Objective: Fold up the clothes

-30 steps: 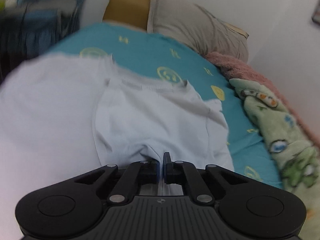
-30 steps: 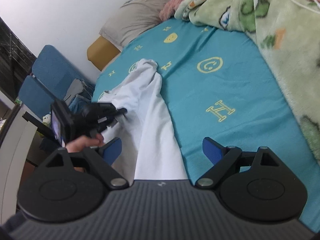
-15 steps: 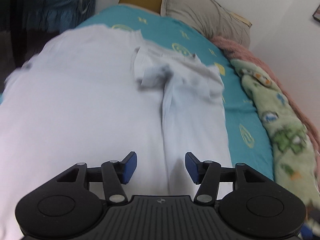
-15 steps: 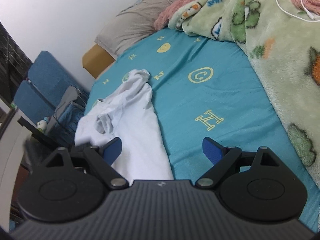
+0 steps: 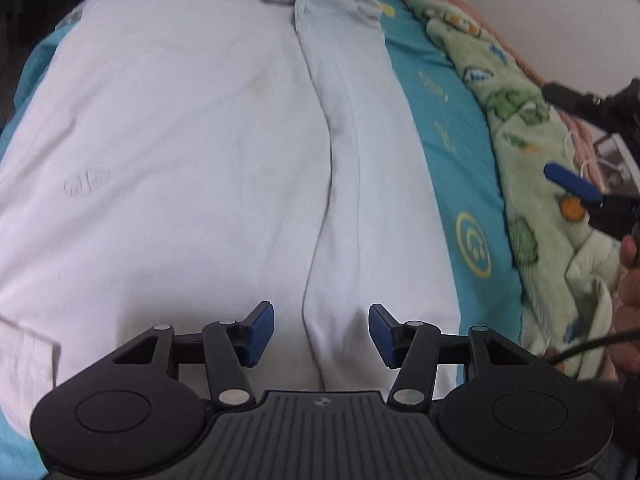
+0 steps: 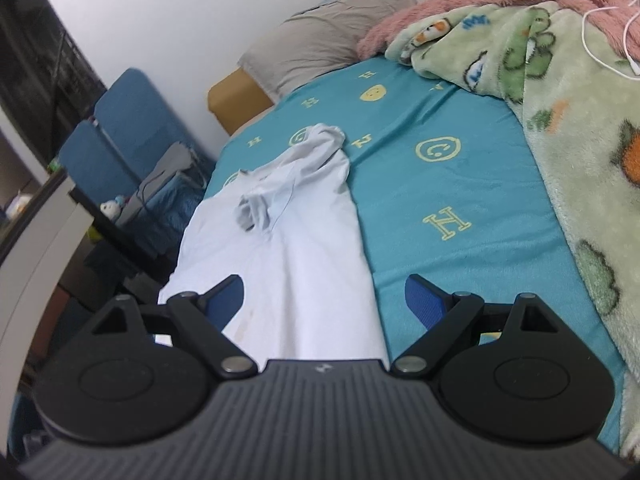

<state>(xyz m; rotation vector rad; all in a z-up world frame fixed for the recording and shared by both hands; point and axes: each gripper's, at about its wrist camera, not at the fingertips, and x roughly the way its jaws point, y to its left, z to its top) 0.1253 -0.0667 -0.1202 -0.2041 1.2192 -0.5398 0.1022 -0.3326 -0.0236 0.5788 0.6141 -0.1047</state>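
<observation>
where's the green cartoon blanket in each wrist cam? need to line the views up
Left wrist: green cartoon blanket runs down the right edge, right of the white shirt.
Right wrist: it fills the upper right and right side, across the teal sheet from the shirt.
Shared landmark: the shirt's folded-over strip.

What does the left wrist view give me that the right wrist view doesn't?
Only the left wrist view: the right hand-held gripper seen from outside, over the green blanket, and the fold line down the white shirt; the left hand-held gripper, its jaws closing, has nothing between them.
Only the right wrist view: the grey pillow, blue chairs and the shirt's bunched sleeve.
Both: shirt, teal sheet, blanket.
</observation>
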